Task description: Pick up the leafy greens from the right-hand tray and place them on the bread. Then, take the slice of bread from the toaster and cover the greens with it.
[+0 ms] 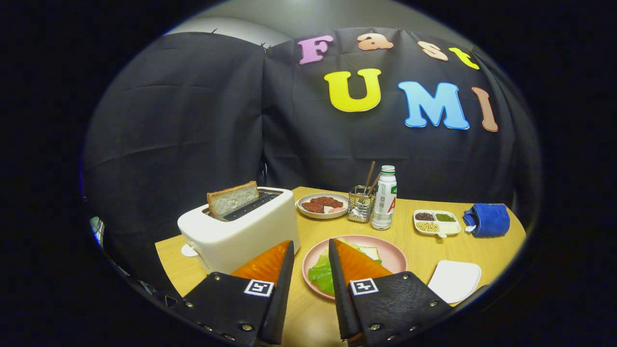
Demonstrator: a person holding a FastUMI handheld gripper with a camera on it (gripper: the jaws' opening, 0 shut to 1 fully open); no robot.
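A white toaster stands on the wooden table just beyond my left finger, with a slice of bread sticking up out of its slot. A pink plate lies ahead of my right finger. On it the leafy greens rest over a slice of bread, of which a corner shows past the finger. My gripper hangs open above the near edge of the plate, nothing between its fingers.
Behind the plate are a dish of reddish meat, a wire holder with chopsticks and a white bottle. To the right lie a divided tray of beans, a blue cloth and an empty white tray.
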